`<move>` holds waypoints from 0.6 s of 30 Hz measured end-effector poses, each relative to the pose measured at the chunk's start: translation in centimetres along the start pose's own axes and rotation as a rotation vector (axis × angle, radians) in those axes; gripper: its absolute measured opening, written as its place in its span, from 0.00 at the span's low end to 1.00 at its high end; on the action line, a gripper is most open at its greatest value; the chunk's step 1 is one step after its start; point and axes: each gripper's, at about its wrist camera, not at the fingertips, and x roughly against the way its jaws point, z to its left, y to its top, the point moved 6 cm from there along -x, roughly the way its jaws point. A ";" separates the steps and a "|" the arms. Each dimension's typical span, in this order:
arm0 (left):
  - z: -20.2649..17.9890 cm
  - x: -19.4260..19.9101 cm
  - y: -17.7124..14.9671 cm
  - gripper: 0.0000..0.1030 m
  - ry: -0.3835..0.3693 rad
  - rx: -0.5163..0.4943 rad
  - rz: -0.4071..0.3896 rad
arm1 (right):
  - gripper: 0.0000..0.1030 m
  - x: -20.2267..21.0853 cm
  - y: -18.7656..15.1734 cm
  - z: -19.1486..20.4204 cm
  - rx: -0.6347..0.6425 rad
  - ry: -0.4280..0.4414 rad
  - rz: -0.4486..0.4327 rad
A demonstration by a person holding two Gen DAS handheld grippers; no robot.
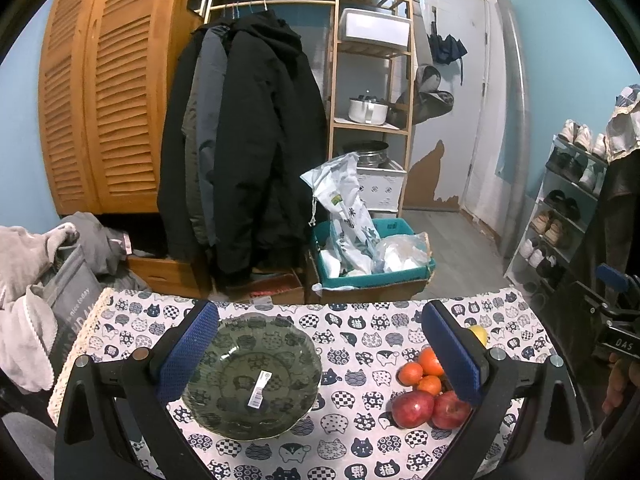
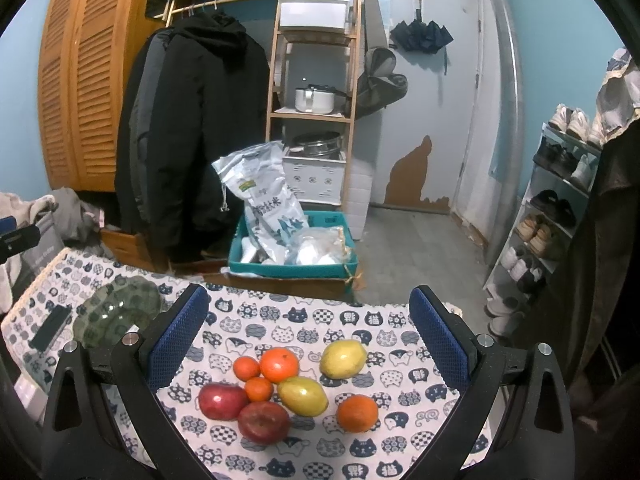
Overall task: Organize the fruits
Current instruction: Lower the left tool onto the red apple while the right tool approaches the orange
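A green glass plate (image 1: 224, 412) with a barcode sticker lies empty on the cat-print tablecloth (image 1: 352, 440), between the fingers of my open left gripper (image 1: 320, 356). To its right sits a fruit pile: two red apples (image 1: 412, 408), small oranges (image 1: 428, 362) and a lemon (image 1: 480, 334) partly behind the right finger. In the right wrist view my open right gripper (image 2: 308, 340) hovers over the same pile: two apples (image 2: 223, 401), two lemons (image 2: 343, 358), several oranges (image 2: 279, 365). The plate (image 2: 120, 312) lies far left there.
A black phone-like slab (image 2: 50, 327) lies left of the plate. Beyond the table's far edge stand a teal crate (image 1: 400, 228) of bags, hanging coats (image 1: 248, 140), a wooden shelf (image 1: 372, 80) and a shoe rack (image 2: 552, 208). Grey clothes (image 1: 28, 280) pile up at the left.
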 end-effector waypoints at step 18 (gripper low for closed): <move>-2.6 -5.2 -3.5 0.99 -0.068 -0.024 0.163 | 0.96 -3.3 -3.9 -3.1 -0.038 -0.042 0.157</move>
